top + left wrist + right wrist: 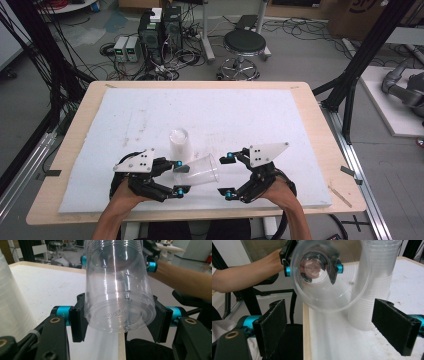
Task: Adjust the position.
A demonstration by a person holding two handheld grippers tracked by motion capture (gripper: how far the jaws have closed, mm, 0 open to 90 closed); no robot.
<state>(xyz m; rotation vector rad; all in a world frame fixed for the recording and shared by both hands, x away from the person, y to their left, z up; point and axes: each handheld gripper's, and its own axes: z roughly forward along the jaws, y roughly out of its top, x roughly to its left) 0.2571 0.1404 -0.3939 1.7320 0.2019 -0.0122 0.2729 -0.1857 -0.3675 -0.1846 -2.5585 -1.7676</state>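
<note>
High view: the left claw [178, 177] pinches a clear cup [200, 170] by its base, mouth toward the spread right claw [227, 174]; a cup stack [179, 144] stands just beyond. Left gripper view: jaws clamp the cup [118, 287]. Right gripper view: the cup [329, 275] hangs ahead of wide-apart jaws, the stack [374, 285] beside it.

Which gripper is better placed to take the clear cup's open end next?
Right. The right gripper is open, and its fingers face the open mouth of the clear cup. The left gripper already clamps the cup's base, so it is occupied.
</note>
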